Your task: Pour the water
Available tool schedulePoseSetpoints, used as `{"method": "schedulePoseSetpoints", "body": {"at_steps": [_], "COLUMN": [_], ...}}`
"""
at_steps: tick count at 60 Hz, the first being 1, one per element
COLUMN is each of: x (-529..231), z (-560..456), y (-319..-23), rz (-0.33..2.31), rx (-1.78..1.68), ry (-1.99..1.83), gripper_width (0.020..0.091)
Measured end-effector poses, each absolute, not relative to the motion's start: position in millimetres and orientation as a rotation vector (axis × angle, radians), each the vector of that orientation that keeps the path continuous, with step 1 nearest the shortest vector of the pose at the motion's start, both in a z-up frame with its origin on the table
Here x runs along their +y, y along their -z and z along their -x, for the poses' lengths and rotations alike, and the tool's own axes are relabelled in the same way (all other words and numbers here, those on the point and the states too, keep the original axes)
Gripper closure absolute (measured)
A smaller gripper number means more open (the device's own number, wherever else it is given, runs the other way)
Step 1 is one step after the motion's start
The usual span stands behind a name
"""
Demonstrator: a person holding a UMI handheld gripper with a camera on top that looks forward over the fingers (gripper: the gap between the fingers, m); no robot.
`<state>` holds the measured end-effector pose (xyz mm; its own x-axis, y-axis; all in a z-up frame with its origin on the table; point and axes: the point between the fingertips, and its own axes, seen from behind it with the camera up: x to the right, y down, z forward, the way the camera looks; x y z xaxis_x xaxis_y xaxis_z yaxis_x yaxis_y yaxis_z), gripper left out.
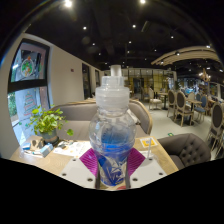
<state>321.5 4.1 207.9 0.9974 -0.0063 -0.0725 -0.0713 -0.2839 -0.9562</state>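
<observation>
A clear plastic water bottle [113,130] stands upright between the two fingers of the gripper [113,166], filling the middle of the view. Its white cap end is at the top and a blue label wraps its lower body. The purple pads [91,160] sit against the bottle on both sides, so the fingers look closed on it, though its bottom and the fingertips are cut off below and the contact itself is hard to make out. Whether the bottle rests on anything cannot be seen. Beyond it lies a pale wooden table [62,158], mostly hidden by the bottle. A potted green plant [45,122] stands on the table by a window [24,80]. A grey sofa [188,148] sits behind the table, and chairs [184,104] farther back are too small to describe well.
</observation>
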Motion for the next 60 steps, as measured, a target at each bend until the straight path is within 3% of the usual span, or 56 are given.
{"method": "schedulePoseSetpoints", "body": {"at_steps": [22,35,44,54,60], "x": [1,-4,-3,-10,-23], "z": [-343,-353,-356,-363,-366], "y": [-106,-70,-72,-69,-57], "rz": [1.961,1.991,1.945,1.992,2.085], "rx": [-0.01,0.017,0.072,0.115,0.155], "ry": [0.025,0.04,0.027,0.046,0.055], "gripper_width": [0.0769,0.0763,0.0719,0.0559,0.0313]}}
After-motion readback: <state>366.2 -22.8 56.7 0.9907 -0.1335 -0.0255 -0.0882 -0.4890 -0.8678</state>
